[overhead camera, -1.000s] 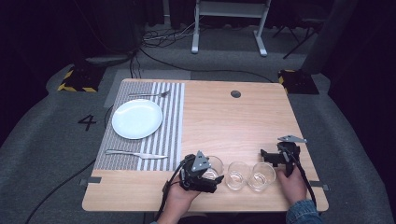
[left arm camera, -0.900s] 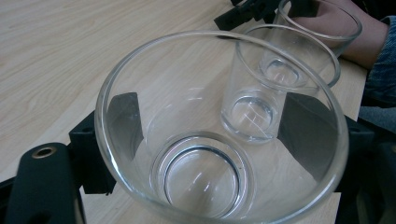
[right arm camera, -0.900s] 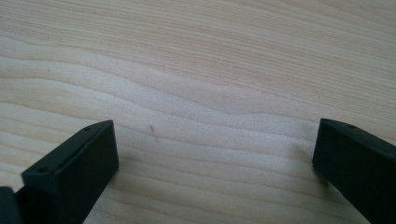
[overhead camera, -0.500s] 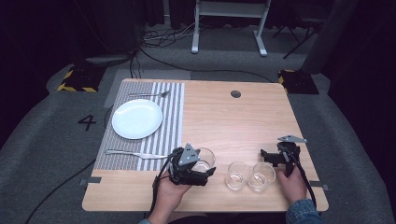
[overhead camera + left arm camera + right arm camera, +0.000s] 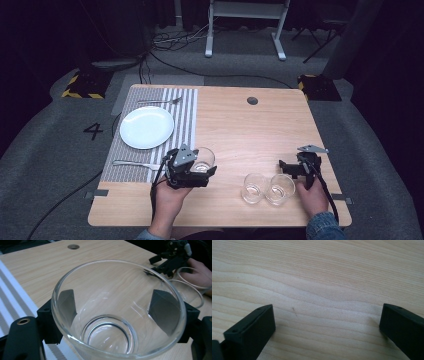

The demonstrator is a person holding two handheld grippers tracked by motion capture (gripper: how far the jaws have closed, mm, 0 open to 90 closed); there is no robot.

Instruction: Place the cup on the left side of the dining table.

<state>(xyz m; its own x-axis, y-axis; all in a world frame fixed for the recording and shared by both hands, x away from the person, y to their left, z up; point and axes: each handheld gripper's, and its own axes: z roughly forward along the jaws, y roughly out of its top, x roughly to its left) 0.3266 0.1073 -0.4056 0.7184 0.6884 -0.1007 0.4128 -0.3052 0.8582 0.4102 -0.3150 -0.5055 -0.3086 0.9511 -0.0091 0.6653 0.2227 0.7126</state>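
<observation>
Left gripper (image 5: 200, 167): clamped on glass tumbler (image 5: 117, 312), upright, just right of striped placemat (image 5: 125, 155).
Right gripper (image 5: 327, 327): jaws spread, empty.

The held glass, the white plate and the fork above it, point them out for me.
held glass (image 5: 110, 340): left gripper view, on its thick base.
white plate (image 5: 146, 127): high view, on its flat middle.
fork (image 5: 159, 101): high view, on its handle.
</observation>
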